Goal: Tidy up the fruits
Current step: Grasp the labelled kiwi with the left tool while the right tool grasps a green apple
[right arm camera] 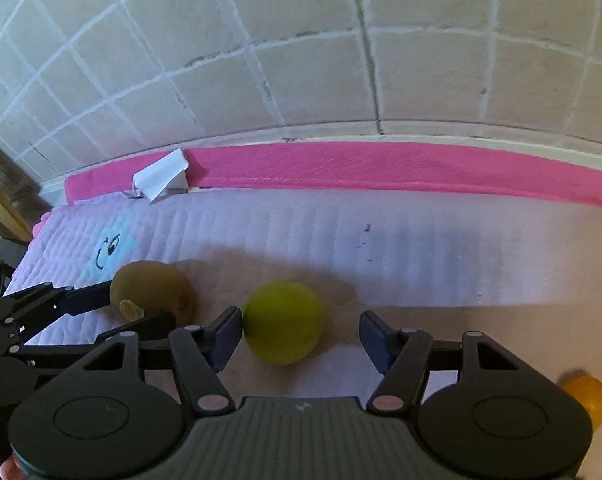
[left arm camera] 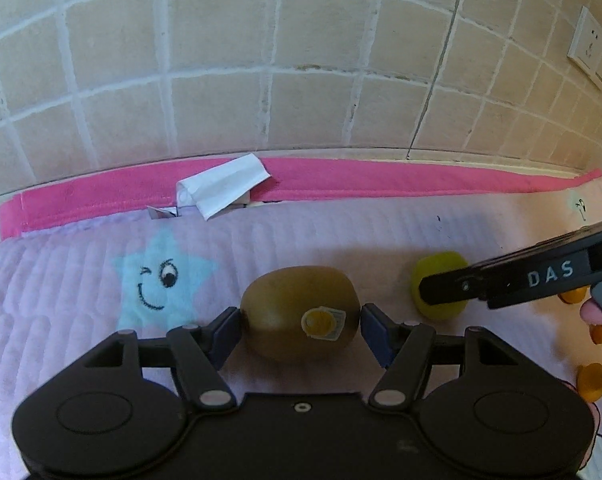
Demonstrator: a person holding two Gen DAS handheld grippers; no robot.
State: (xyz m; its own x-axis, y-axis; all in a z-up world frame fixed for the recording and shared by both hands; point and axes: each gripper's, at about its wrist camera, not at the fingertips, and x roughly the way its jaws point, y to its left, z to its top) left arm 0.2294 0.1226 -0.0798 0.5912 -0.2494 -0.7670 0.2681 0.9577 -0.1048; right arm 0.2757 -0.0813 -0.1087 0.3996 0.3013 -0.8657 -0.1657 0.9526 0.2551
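Both claws are low over the quilted mat (left arm camera: 81,300), each with a fruit between its jaws. Left claw (left arm camera: 299,322) stands spread around the kiwi (left arm camera: 297,312); the blue pads (left arm camera: 225,334) are very close to its two ends, but I cannot tell if they press already. Right claw (right arm camera: 299,334) is also spread around the green round fruit (right arm camera: 283,322): its left pad (right arm camera: 227,334) is at the skin, while the right pad is apart from it, so the fruit sits off-centre. To do this step well, I think the right claw should shift a little to its left before it closes, so both pads meet the fruit together and do not roll it away. The left claw should close gently across the long axis, because a kiwi is soft. From large to small: the mat is pale lilac, ribbed and soft, with a pink border (left arm camera: 381,180) near the tiled wall (left arm camera: 301,60) and a blue star (left arm camera: 161,276) printed on it. The kiwi is oval, brown and dull, with a small yellow sticker (left arm camera: 321,322). The green fruit is smooth and nearly a ball. Some small orange fruits (right arm camera: 585,396) lie at the right edge.
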